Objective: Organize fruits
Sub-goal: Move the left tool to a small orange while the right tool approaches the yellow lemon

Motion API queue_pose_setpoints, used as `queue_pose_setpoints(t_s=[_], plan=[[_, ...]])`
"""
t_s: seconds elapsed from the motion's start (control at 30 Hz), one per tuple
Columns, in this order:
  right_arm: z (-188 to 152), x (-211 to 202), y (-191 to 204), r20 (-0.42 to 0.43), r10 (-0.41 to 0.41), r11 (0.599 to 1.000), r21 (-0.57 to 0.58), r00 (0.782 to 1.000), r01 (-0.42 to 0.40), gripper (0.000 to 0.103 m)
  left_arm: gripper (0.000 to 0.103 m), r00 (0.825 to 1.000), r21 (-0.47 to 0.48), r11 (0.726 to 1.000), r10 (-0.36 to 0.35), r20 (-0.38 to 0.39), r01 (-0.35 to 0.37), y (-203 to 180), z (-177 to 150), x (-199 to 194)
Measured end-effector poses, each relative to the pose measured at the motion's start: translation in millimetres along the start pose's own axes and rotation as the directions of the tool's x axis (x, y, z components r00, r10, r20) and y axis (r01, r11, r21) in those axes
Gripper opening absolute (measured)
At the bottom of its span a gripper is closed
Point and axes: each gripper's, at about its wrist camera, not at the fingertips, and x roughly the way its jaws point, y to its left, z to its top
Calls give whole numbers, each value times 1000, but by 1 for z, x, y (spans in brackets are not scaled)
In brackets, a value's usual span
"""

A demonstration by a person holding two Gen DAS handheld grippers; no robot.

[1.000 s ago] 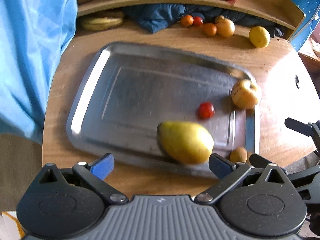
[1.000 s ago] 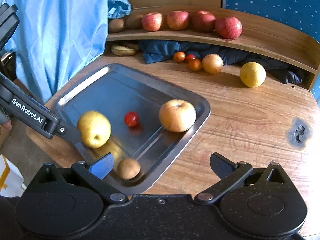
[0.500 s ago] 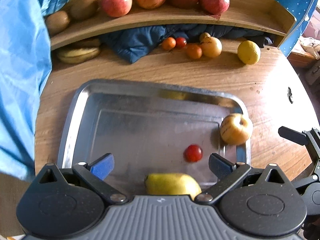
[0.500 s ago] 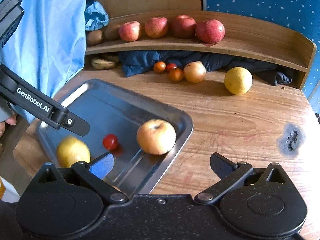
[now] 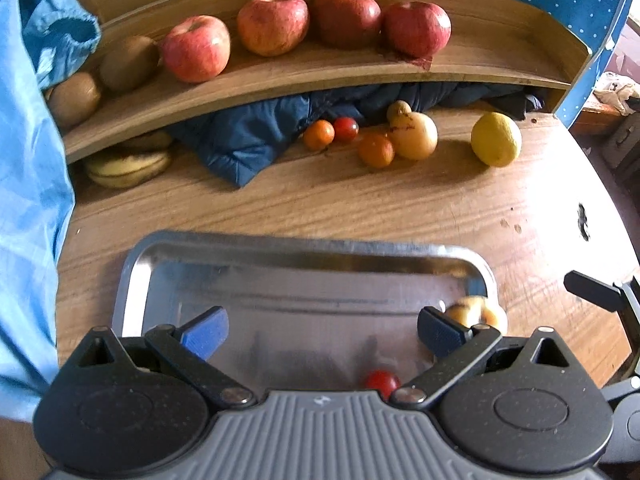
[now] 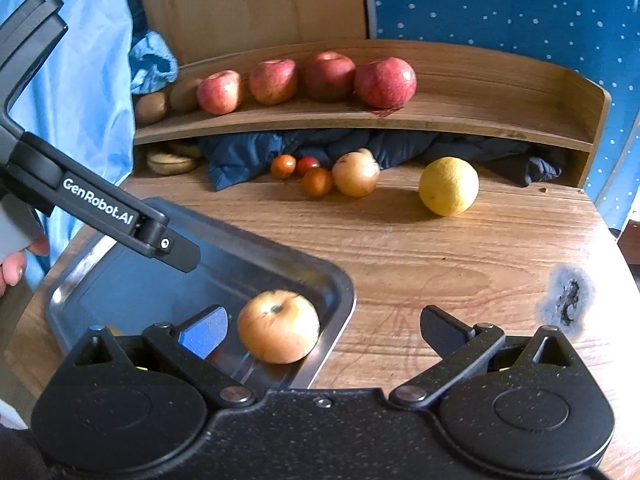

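**Fruit in a steel tray, both grippers spread and empty**

A pale yellow-orange apple (image 6: 278, 326) sits in the right corner of a shiny rectangular metal tray (image 5: 312, 250), against its raised rim. A small red tomato (image 5: 382, 382) lies near the tray's front edge; most of the flat tray floor is bare. The tray rests on a round wooden table (image 6: 440, 256) with open wood to its right. Along the table's back edge lie a lemon (image 6: 449, 186), a pale round fruit (image 6: 355, 174) and small orange and red fruits. Four red apples (image 5: 274, 24) line a curved wooden shelf (image 5: 320, 74). The left gripper (image 5: 322, 330) hovers over the tray, jaws wide apart, holding nothing. The right gripper (image 6: 324, 326) is equally spread and empty, over the tray's right corner.
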Motion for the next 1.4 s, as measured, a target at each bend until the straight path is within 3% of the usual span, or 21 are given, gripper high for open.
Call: queue_pose_setpoints(t_s=[0.7, 1.07, 1.4], plan=[[33, 39, -32, -8, -120, 990, 67, 993, 120, 102, 102, 999, 59, 997, -53, -12, 54, -7, 57, 48], [48, 69, -55, -32, -167, 986, 15, 986, 167, 102, 103, 996, 74, 993, -88, 8, 87, -11, 94, 75], [61, 92, -71, -41, -179, 984, -21, 983, 178, 102, 103, 997, 88, 993, -74, 7, 73, -20, 101, 91]])
